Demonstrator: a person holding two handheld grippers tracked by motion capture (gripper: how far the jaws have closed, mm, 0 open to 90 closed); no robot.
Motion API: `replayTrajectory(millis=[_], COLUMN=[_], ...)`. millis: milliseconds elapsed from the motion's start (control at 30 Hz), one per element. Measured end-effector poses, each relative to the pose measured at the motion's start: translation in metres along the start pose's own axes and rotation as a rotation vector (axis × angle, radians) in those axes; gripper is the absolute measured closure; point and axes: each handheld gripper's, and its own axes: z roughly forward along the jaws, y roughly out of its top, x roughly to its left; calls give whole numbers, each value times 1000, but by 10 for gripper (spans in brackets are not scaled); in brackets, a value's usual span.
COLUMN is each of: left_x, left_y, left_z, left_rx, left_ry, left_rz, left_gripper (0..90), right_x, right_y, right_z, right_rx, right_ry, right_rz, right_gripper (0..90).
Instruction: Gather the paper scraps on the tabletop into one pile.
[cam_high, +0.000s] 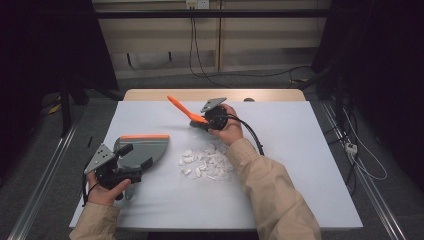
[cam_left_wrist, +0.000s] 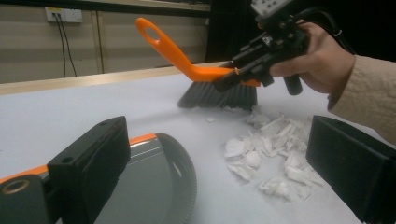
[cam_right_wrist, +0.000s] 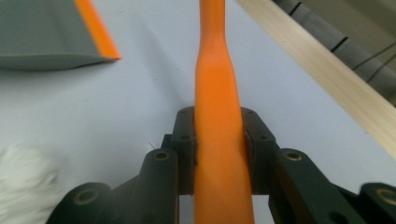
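An orange-handled brush (cam_high: 186, 111) is clamped by its handle between the 2 jaws of the right gripper (cam_high: 206, 121), which is held by the person's right hand (cam_high: 229, 129) over the far middle of the white table (cam_high: 300, 165). In the right gripper view the handle (cam_right_wrist: 219, 140) is seen pinched squarely between both black pads (cam_right_wrist: 184, 140), running straight away from the camera. In the left gripper view the brush's dark bristles (cam_left_wrist: 219, 95) are seen resting on the table surface at the far edge of a pile of white scraps (cam_left_wrist: 275, 154), with the handle rising up and to the left and ending in a loop.

The pile of scraps (cam_high: 205, 162) lies near the middle of the table, just in front of the brush and to the right of the dustpan (cam_high: 142, 149). The grey dustpan with an orange lip is set flat on the table at the left, with its orange edge on its far side.

The left gripper (cam_high: 132, 167) is held by the left hand (cam_high: 106, 192) at the near left of the table. Its 2 jaws are spread apart and nothing is gripped between them; in the left gripper view, 1 jaw is seen over the dustpan's rim (cam_left_wrist: 184, 177) and the other beside the scraps. Whether the dustpan is touched by the jaw cannot be told.
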Motion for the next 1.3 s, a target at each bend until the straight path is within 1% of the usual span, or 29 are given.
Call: replayTrajectory(millis=[33, 133, 167, 233, 300, 333, 400, 433, 500, 567, 600, 667, 700, 767, 800, 867, 933, 967, 1000, 1033, 1067, 1133, 1167, 1200, 1267, 1300], left_x=[0, -2, -2, -3, -3, -4, -4, -5, -5, -5, -5, -5, -5, -4, -4, -4, -4, -4, -4, -4, -3, -3, -3, -3, -3, -3], left_y=[0, 0, -1, -1, 0, 0, 0, 0, 0, 0, 0, 0, 0, 0, -1, 0, 0, 0, 0, 0, 0, -1, -1, -1, -2, -2], left_z=[0, 2, 2, 3, 3, 4, 4, 4, 5, 5, 6, 6, 5, 5, 6, 6, 6, 6, 5, 5, 5, 5, 5, 5, 5, 6], left_rx=[-1, 3, 7, 8, 11, 9, 9, 10, 11, 12, 11, 14, 14, 12, 13, 15, 13, 11, 11, 12, 13, 14, 14, 14, 16, 18], left_ry=[-1, -7, -7, -9, -10, -12, -13, -14, -14, -16, -15, -15, -12, -9, -8, -8, -9, -7, -7, -6, -4, -5, -4, -4, -7, -6], left_rz=[3, 4, 9, 8, 16, 14, 14, 15, 16, 15, 15, 17, 16, 8, 9, 14, 11, 10, 9, 10, 14, 13, 14, 9, 11, 13], left_gripper=[62, 62, 62, 62, 62, 62, 62, 62, 62, 62, 62, 62, 62, 62, 62, 62, 62, 62, 63, 62, 63, 62, 62, 62, 63, 62], right_x=[3, 14, 18, 25, 30, 32, 31, 30, 27, 20, 16, 9, 7, 4, 3, 3, 4, 5, 6, 9, 13, 20, 23, 25, 29, 31], right_y=[-1, -4, -5, -7, -6, -6, -5, -4, -2, -2, -3, -6, -7, -9, -9, -8, -7, -7, -6, -5, -3, -3, -3, -4, -6, -6], right_z=[-3, -13, -17, -25, -36, -42, -53, -57, -63, -65, -64, -57, -52, -40, -34, -23, -12, -9, -7, -7, -7, -12, -15, -18, -25, -27], right_rx=[-2, 6, 10, 22, 19, 8, -23, -38, -51, -74, -75, -64, -52, -49, -53, -49, -17, -29, -33, -24, -6, 20, 23, 20, 15, 17], right_ry=[30, 90, 103, 135, 142, 136, 152, 141, 116, 86, 71, 34, 26, 10, 13, -5, -14, -1, 29, 43, 46, 77, 97, 120, 177, 195], right_rz=[-4, -31, -39, -74, -95, -98, -74, -66, -56, -33, -18, 7, 12, 18, 15, 16, -10, -6, -2, -19, -48, -93, -103, -103, -108, -123], right_gripper=[716, 716, 716, 716, 716, 716, 715, 716, 716, 715, 716, 715, 715, 716, 716, 716, 716, 716, 716, 715, 714, 714, 715, 715, 715, 715])
